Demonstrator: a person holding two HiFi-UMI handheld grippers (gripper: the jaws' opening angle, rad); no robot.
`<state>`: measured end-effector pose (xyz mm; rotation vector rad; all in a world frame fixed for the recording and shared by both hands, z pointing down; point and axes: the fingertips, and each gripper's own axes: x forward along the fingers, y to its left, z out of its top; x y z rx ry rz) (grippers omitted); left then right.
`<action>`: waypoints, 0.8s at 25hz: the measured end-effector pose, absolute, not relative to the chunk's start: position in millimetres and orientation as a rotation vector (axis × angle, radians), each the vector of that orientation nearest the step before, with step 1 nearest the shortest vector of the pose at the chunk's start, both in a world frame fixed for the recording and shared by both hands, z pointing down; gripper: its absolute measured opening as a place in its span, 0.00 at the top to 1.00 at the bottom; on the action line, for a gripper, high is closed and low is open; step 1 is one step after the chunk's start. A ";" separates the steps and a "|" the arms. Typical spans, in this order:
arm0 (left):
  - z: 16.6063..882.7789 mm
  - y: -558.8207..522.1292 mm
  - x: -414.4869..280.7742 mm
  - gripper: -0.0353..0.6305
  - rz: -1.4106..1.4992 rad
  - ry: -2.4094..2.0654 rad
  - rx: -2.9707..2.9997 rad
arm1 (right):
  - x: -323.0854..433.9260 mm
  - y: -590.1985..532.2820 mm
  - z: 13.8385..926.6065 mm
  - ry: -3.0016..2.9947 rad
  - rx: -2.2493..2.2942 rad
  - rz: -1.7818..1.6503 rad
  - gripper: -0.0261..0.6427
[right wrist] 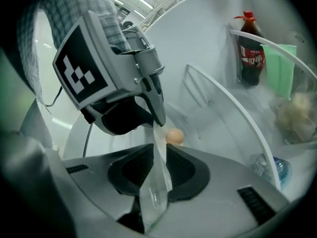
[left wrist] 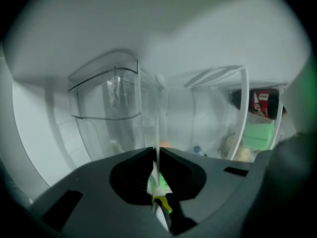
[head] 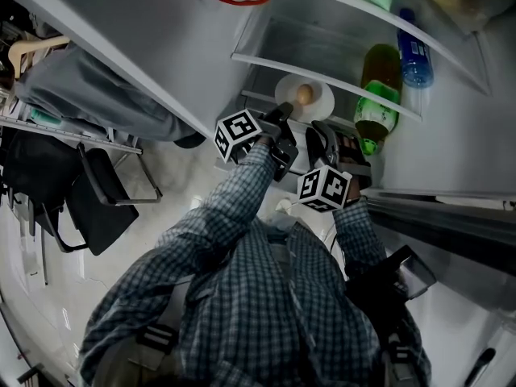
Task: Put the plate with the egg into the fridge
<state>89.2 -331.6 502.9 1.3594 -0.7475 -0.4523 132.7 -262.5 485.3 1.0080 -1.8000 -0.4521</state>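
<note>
The left gripper (head: 282,116) is clamped shut on the near rim of the plate (head: 309,101), which shows edge-on between its jaws in the left gripper view. A clear bin (left wrist: 106,108) stands on that side inside the fridge (head: 310,37). Just beside the left gripper, the right gripper (right wrist: 158,155) pinches the same rim. The plate is held inside the open compartment, under the shelf (head: 322,76); I cannot tell whether it rests on anything.

The plate looks thin, stiff and smooth, so it probably needs a firm hold at the rim. The egg (head: 304,94) lies loose on it, round and fragile. It will likely roll at any tilt, so the plate must be kept level.

Room seems tight above, under the shelf edge. To the right a green bottle (head: 376,103) stands near, with a cola bottle (right wrist: 250,48) farther in.
</note>
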 end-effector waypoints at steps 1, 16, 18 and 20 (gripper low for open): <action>502.9 -331.8 89.0 0.92 -0.453 -0.748 1.360 | 132.1 -264.4 485.9 -1.787 0.998 -0.475 0.87; 504.1 -330.0 90.5 0.92 -0.455 -0.732 1.348 | 123.7 -280.1 496.1 -1.620 0.909 -0.698 0.87; 504.3 -329.6 90.8 0.92 -0.454 -0.731 1.348 | 124.5 -279.6 497.5 -1.596 0.889 -0.720 0.92; 504.3 -329.5 91.0 0.92 -0.450 -0.731 1.351 | 123.9 -279.6 498.4 -1.598 0.891 -0.715 0.93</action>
